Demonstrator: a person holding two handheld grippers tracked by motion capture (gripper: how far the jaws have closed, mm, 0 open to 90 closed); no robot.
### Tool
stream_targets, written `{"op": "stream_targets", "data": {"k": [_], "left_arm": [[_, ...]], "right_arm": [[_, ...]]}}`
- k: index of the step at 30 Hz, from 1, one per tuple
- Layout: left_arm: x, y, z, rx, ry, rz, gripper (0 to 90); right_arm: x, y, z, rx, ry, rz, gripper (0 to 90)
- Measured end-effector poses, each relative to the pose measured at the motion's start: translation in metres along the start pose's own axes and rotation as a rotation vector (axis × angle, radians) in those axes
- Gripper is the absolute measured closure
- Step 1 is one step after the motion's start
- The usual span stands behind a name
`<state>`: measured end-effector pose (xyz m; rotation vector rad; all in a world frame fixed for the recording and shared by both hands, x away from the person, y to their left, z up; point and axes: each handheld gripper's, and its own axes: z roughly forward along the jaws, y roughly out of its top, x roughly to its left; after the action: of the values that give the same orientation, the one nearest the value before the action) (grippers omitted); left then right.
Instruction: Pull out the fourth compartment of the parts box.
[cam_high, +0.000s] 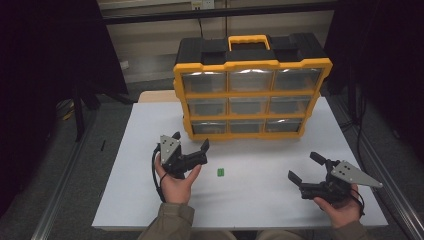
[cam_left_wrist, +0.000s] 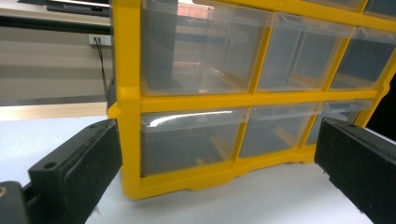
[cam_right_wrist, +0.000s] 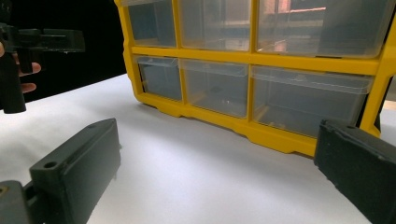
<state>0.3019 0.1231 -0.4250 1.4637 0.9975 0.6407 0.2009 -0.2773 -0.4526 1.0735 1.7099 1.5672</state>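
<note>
A yellow and black organizer (cam_high: 252, 95) with clear drawers stands upright at the back of the white table (cam_high: 150, 200). On the table in front of it lies a small green piece (cam_high: 221, 172). My left gripper (cam_high: 190, 141) is held open just left of the piece, jaws pointing toward the organizer's lower left drawers (cam_left_wrist: 187, 144). Its own view has the left gripper (cam_left_wrist: 219, 175) wide open with nothing between the jaws. My right gripper (cam_high: 304, 166) stands open at the front right, empty. Over the right gripper (cam_right_wrist: 217, 179) I see the organizer's bottom row (cam_right_wrist: 215, 88) and the other gripper (cam_right_wrist: 32, 44).
The organizer has a yellow carry handle (cam_high: 249, 40) on top. All its drawers are shut and look empty. Bare table surface (cam_right_wrist: 196, 168) lies between both grippers and the organizer. Dark floor and black stands (cam_high: 80, 115) surround the table.
</note>
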Motion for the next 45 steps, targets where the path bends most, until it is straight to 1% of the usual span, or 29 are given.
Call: {"op": "stream_targets", "data": {"k": [1,4,5,6,10,11,12,13,14,15,18,20,23,24,25,26,27,28,30,31,33,35,36,39,40,41,43,44,45], "left_arm": [[-0.001,0.000,0.001,-0.001,0.009,0.002,0.7],[-0.004,0.002,0.006,-0.001,-0.002,-0.002,0.7],[-0.006,0.002,0.007,-0.006,0.018,-0.011,0.7],[-0.005,0.003,0.009,-0.004,0.008,-0.001,0.7],[-0.007,0.006,0.014,-0.001,0.013,0.000,0.7],[-0.008,0.007,0.015,-0.006,0.013,-0.007,0.7],[-0.010,0.009,0.017,-0.013,0.019,0.001,0.7],[-0.010,0.010,0.018,-0.006,0.033,0.012,0.9],[-0.010,0.010,0.018,-0.006,0.033,0.012,1.1],[-0.011,0.011,0.020,-0.014,0.037,-0.005,1.1],[-0.013,0.013,0.024,-0.014,0.050,0.010,1.1],[-0.015,0.014,0.028,-0.018,0.074,0.007,1.1],[-0.016,0.015,0.031,-0.028,0.075,0.000,1.1],[-0.018,0.015,0.033,-0.035,0.089,-0.009,1.1],[-0.018,0.016,0.034,-0.037,0.090,0.002,1.1],[-0.020,0.017,0.036,-0.037,0.101,-0.002,1.1],[-0.020,0.018,0.036,-0.034,0.105,0.011,1.1],[-0.020,0.018,0.036,-0.034,0.105,0.011,1.1],[-0.024,0.019,0.039,-0.042,0.129,0.004,1.1],[-0.024,0.019,0.039,-0.042,0.129,0.004,1.1],[-0.025,0.021,0.042,-0.044,0.161,0.007,1.4],[-0.025,0.022,0.043,-0.053,0.164,0.007,1.5],[-0.026,0.024,0.045,-0.056,0.176,0.012,1.8],[-0.027,0.025,0.048,-0.059,0.180,0.011,2.3],[-0.028,0.025,0.049,-0.060,0.191,0.016,2.6],[-0.028,0.026,0.050,-0.057,0.189,0.030,2.6],[-0.030,0.026,0.053,-0.062,0.189,0.021,3.0],[-0.030,0.027,0.055,-0.055,0.193,0.034,3.1],[-0.031,0.027,0.056,-0.065,0.202,0.018,3.3]], "right_arm": [[0.000,0.000,0.000,-0.001,0.000,-0.002,0.4],[-0.001,0.000,0.000,-0.002,-0.001,-0.004,0.4],[-0.001,0.000,0.000,-0.003,0.000,-0.004,0.3],[0.000,0.000,0.000,0.001,0.003,-0.005,0.3],[0.000,0.000,0.000,0.001,0.001,-0.001,0.4],[0.000,0.000,0.000,0.000,0.004,-0.004,0.4],[-0.001,0.000,0.000,-0.005,0.005,-0.001,0.4],[0.000,0.000,0.000,-0.004,0.000,-0.002,0.4],[0.000,0.000,0.000,-0.004,0.000,-0.002,0.4],[0.000,0.000,0.000,-0.003,-0.001,-0.002,0.4],[0.000,0.000,0.000,-0.003,0.000,-0.002,0.4],[0.000,0.000,0.000,0.003,0.002,-0.002,0.4],[-0.001,0.000,0.000,-0.002,0.004,-0.001,0.4],[-0.001,-0.001,0.000,0.000,0.002,-0.005,0.4],[-0.001,0.000,0.000,-0.002,0.000,0.000,0.4],[-0.001,0.000,0.000,-0.004,0.002,0.002,0.4],[-0.002,0.000,0.000,-0.003,0.005,-0.002,0.4],[-0.002,0.000,0.000,-0.003,0.005,-0.002,0.4],[-0.001,0.000,0.000,-0.003,-0.004,0.005,0.4],[-0.001,0.000,0.000,-0.003,-0.004,0.005,0.4],[-0.002,0.000,0.000,-0.005,0.001,0.000,0.5],[-0.002,0.000,0.000,-0.005,0.000,0.000,0.5],[-0.002,0.000,0.000,-0.007,-0.002,0.007,0.5],[-0.002,0.000,-0.001,-0.003,0.001,0.000,0.5],[-0.002,0.000,-0.001,-0.004,0.000,0.005,0.5],[-0.002,0.000,-0.001,-0.004,0.000,0.005,0.5],[-0.002,0.000,-0.001,-0.004,-0.001,0.005,0.6],[-0.003,0.000,-0.001,-0.002,-0.002,0.002,0.6],[-0.003,0.000,-0.001,-0.002,-0.002,0.002,0.6]]}}
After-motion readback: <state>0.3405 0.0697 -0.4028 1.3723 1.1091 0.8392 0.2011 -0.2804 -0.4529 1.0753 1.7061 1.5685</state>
